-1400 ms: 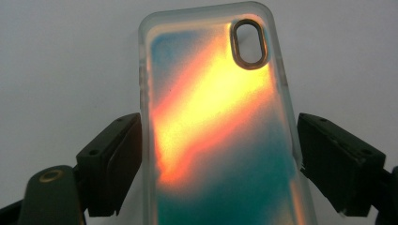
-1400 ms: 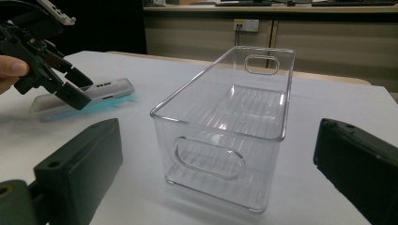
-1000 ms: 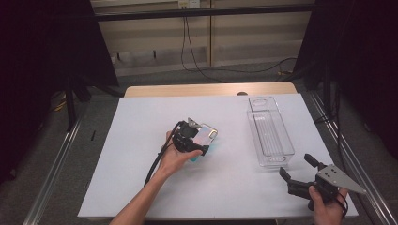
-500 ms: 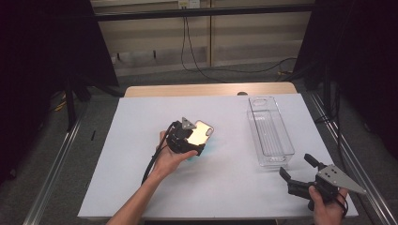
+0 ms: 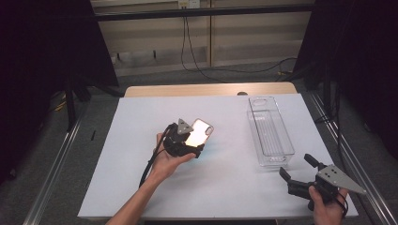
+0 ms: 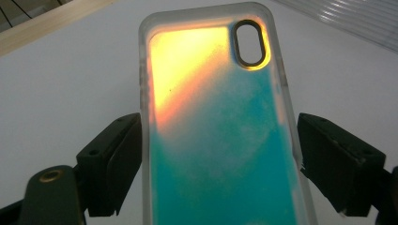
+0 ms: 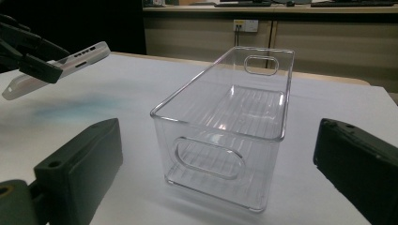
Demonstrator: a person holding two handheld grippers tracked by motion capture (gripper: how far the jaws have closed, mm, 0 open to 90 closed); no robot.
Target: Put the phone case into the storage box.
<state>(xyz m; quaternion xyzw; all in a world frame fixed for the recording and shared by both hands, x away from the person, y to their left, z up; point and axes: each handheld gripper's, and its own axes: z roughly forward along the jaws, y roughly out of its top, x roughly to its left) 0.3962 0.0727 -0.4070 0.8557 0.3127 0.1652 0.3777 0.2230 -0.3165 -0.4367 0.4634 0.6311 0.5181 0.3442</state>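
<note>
Phone case (image 6: 218, 131) between left tongs (image 6: 218, 173)

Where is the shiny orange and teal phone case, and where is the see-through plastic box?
Orange and teal phone case (image 6: 220, 140): left gripper view, middle of its back.
See-through plastic box (image 7: 220, 117): right gripper view, its ribbed floor.

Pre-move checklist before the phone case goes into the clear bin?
1. Left hand-held gripper has the phone case between its jaws: ok, the case is lifted off the table.
2. Pads tight on the case edges: cannot tell; in the left gripper view the right pad seems to stand slightly off the case's edge.
3. Clear bin empty: ok.
4. Bin upright on the white table, open side up: ok.
5. Right hand-held gripper open, holding nothing: ok.
6. Path from the case to the bin free: ok, bare table between.
</note>
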